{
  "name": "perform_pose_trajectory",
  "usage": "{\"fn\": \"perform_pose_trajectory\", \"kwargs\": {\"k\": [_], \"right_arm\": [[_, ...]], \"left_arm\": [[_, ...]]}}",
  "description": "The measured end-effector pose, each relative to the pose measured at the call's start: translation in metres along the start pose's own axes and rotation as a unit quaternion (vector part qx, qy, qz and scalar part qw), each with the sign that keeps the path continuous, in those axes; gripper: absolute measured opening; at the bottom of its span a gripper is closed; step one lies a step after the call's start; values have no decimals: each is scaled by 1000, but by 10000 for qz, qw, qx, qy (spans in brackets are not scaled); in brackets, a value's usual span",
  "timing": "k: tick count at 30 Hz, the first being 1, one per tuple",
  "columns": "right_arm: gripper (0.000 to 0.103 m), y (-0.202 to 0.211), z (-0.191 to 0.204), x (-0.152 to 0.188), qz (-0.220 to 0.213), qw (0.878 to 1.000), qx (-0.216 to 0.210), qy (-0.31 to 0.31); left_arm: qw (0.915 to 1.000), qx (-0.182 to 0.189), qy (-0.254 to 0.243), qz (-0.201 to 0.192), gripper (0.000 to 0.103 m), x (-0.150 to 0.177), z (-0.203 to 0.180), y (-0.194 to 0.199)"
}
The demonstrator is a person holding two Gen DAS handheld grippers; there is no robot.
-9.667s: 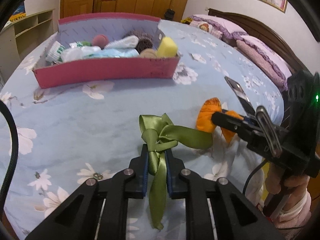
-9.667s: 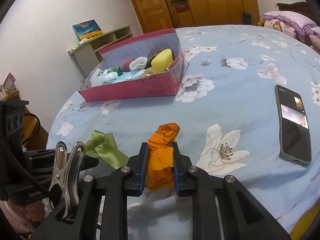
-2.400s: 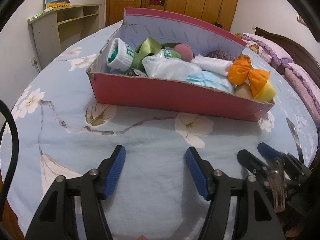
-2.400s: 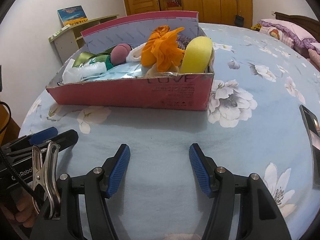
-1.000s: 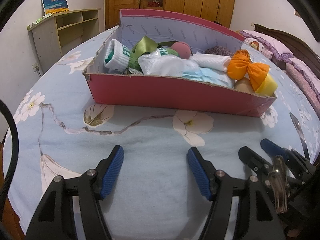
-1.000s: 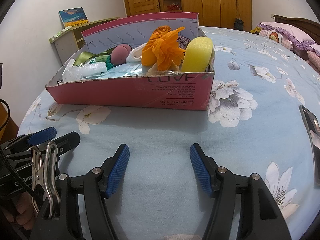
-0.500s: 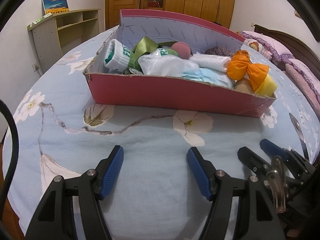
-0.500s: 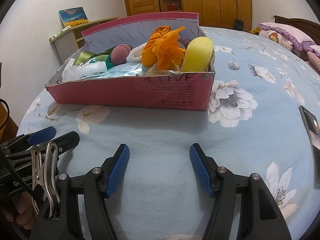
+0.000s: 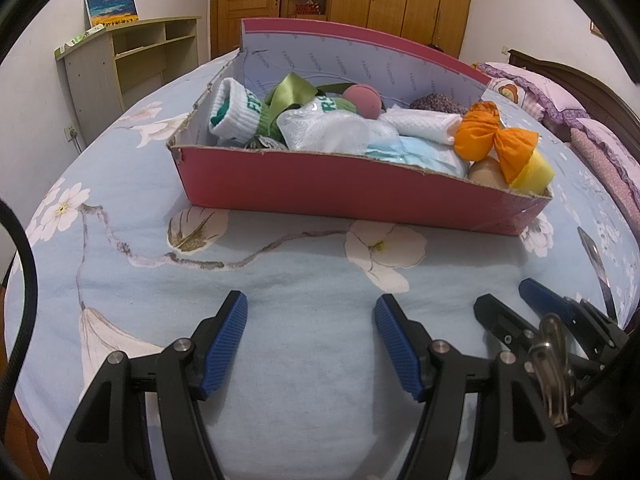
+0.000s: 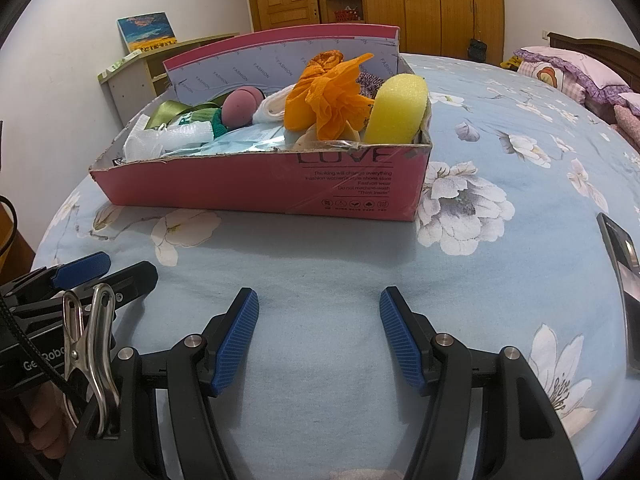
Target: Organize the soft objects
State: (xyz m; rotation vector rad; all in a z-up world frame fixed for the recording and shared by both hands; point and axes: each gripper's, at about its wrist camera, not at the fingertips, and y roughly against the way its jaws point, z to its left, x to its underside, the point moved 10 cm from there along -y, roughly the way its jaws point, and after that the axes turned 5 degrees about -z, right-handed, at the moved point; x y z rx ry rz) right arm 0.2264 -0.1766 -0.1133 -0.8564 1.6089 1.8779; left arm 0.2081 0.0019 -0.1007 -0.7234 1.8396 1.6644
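A pink cardboard box (image 9: 320,188) (image 10: 256,188) stands on the flowered blue bedspread, full of soft things. An orange bow (image 9: 494,140) (image 10: 328,92) lies on top at its right end beside a yellow sponge (image 9: 534,172) (image 10: 396,108). A green ribbon bow (image 9: 292,90) (image 10: 168,112) lies at the left end next to a white-and-green sock (image 9: 236,110), a pink ball (image 9: 362,100) (image 10: 242,108) and white cloths. My left gripper (image 9: 310,332) and my right gripper (image 10: 318,330) are both open and empty, low over the bedspread in front of the box.
A phone (image 10: 622,276) lies on the bedspread to the right. Pillows (image 10: 560,68) and a dark headboard are at the far right. A low shelf unit (image 9: 128,56) stands against the left wall, and wooden wardrobes line the back wall.
Earlier each gripper was shut on a bow; both bows now lie in the box and both grippers are open. Over the last second nothing has visibly moved.
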Motion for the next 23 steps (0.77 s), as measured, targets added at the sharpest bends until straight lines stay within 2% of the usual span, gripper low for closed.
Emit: {"fn": "perform_pose_trajectory", "kwargs": {"k": [23], "right_arm": [[65, -1, 1, 1, -6, 10000, 35, 35]], "left_arm": [[10000, 50, 21, 14, 73, 0, -1, 1]]}}
